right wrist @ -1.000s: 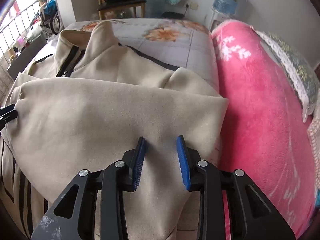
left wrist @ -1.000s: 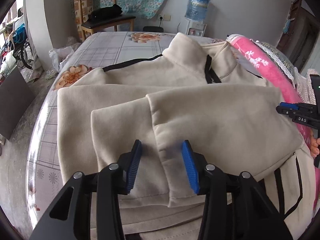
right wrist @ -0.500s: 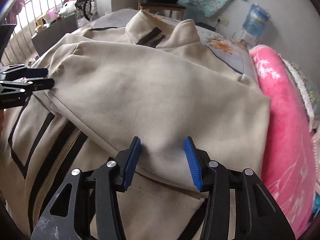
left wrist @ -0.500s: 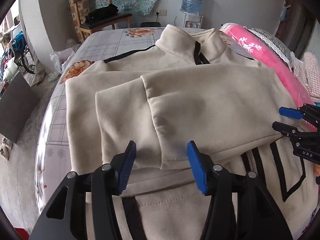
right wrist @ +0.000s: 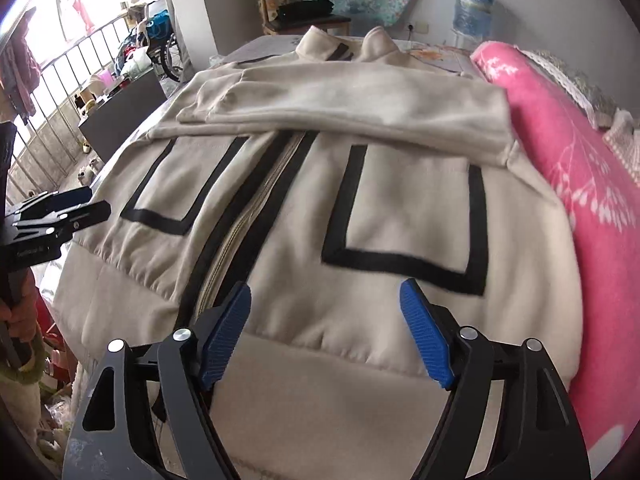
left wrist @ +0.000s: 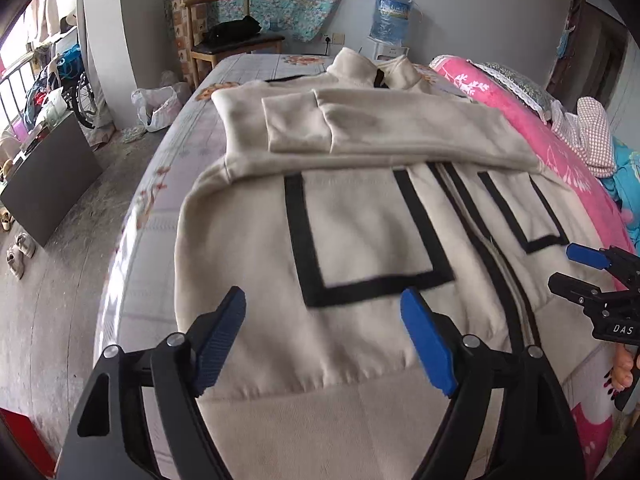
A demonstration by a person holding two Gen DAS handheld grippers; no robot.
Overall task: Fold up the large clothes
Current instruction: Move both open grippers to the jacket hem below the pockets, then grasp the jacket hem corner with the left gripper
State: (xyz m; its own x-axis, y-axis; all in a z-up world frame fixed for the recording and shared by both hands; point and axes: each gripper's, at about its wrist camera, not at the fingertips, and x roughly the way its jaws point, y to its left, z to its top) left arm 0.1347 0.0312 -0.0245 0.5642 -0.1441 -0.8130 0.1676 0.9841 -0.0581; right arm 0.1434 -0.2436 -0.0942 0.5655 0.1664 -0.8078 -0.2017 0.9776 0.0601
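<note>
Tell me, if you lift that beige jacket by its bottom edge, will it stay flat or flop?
The beige jacket would probably flop: its sleeves lie folded softly across it. The thick fleecy cloth looks fairly heavy, so it may sag. It seems unlikely to slip.

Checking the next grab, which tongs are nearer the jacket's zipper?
Right. The right tongs hang open beside the zipper, which runs toward their left pad; the left tongs hang open over the pocket outline, farther off.

Black handheld grippers with blue pads
Left gripper (left wrist: 324,336) and right gripper (right wrist: 326,330): ribbed blue pads, silver pivot screws, white "DAS" lettering; dark-painted nails.
</note>
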